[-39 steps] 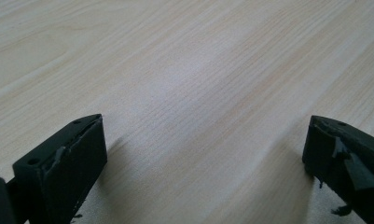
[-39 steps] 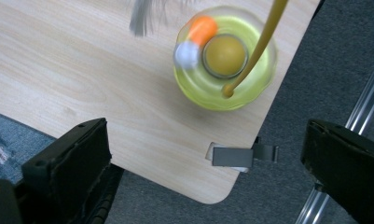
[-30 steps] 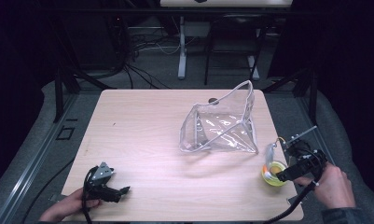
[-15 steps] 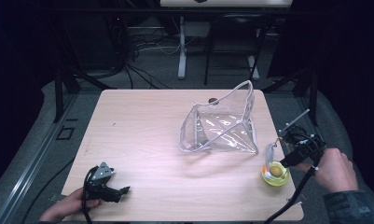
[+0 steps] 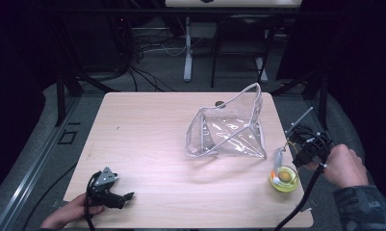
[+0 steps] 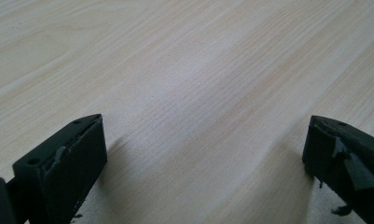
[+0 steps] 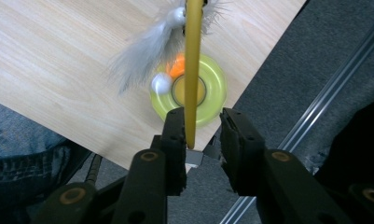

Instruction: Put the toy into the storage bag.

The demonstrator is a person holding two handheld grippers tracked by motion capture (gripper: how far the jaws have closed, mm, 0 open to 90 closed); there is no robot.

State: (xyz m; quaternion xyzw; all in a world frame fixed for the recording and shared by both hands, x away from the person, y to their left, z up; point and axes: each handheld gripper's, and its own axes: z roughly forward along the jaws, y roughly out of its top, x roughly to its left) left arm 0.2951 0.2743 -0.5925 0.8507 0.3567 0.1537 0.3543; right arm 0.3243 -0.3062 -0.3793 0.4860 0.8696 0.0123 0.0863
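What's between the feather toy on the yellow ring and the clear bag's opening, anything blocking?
Nothing visible. In the high view, the feather toy rises from the yellow ring near the table's right edge; bare tabletop separates it from the clear bag. The right gripper straddles the toy's yellow stick.

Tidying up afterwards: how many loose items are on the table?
2: a clear plastic pouch standing open right of centre, and a yellow ring toy with a grey feather near the front right corner.

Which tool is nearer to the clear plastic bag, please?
The right. The right tool sits just off the clear plastic bag's right side, above the yellow ring. The left tool rests far off at the table's near left corner.
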